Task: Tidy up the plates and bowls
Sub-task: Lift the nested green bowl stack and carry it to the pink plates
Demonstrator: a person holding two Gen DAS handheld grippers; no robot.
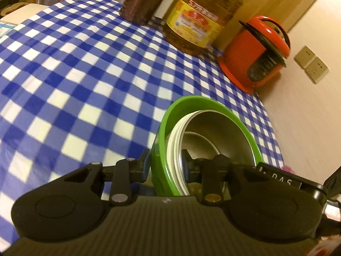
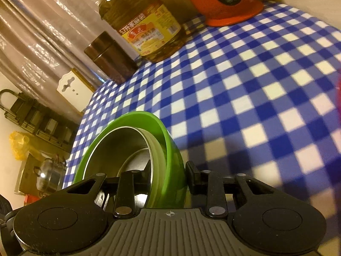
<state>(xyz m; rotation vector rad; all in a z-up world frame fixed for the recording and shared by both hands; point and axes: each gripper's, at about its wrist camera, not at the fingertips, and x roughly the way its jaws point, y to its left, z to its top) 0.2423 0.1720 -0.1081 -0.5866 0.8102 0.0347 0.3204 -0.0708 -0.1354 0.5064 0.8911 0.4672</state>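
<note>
1. Carrying the nested stack, green bowl point(image 1: 164, 140) outermost with a steel bowl point(image 1: 223, 136) inside, I have both grippers clamped on opposite rim walls above the checked tablecloth point(image 1: 85, 85).
2. I'd keep left gripper point(image 1: 167, 166) and right gripper point(image 2: 168, 170) level and moving together, so nothing slides.
3. The stack's mouth faces up; round, so no long axis.
4. The oil bottle point(image 2: 147, 27) and red cooker point(image 1: 253, 53) stand well apart at the back.

Likely home kitchen, oil bottle point(image 2: 147, 27), rice cooker point(image 1: 255, 53)
</note>
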